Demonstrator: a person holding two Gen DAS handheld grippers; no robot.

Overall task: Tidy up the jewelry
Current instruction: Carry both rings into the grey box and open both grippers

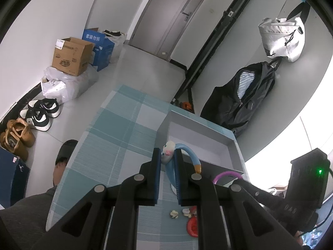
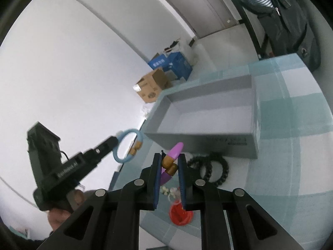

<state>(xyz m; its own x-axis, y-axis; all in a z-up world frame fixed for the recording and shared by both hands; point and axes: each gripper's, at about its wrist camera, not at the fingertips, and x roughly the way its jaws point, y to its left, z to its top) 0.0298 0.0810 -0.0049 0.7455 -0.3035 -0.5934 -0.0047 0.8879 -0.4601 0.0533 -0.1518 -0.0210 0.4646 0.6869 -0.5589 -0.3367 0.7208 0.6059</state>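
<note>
My left gripper is shut on a light-blue bracelet with a white charm and tan ends, held in the air just in front of the grey open box. The same bracelet shows in the right wrist view, left of the box. My right gripper is shut on a purple bracelet with tan wooden ends, held above the table near the box's front wall. The purple bracelet also peeks out in the left wrist view.
On the blue checked tablecloth lie a black beaded bracelet, a red item and small cream flower pieces. Shoes, cardboard boxes and a hanging jacket are beyond the table.
</note>
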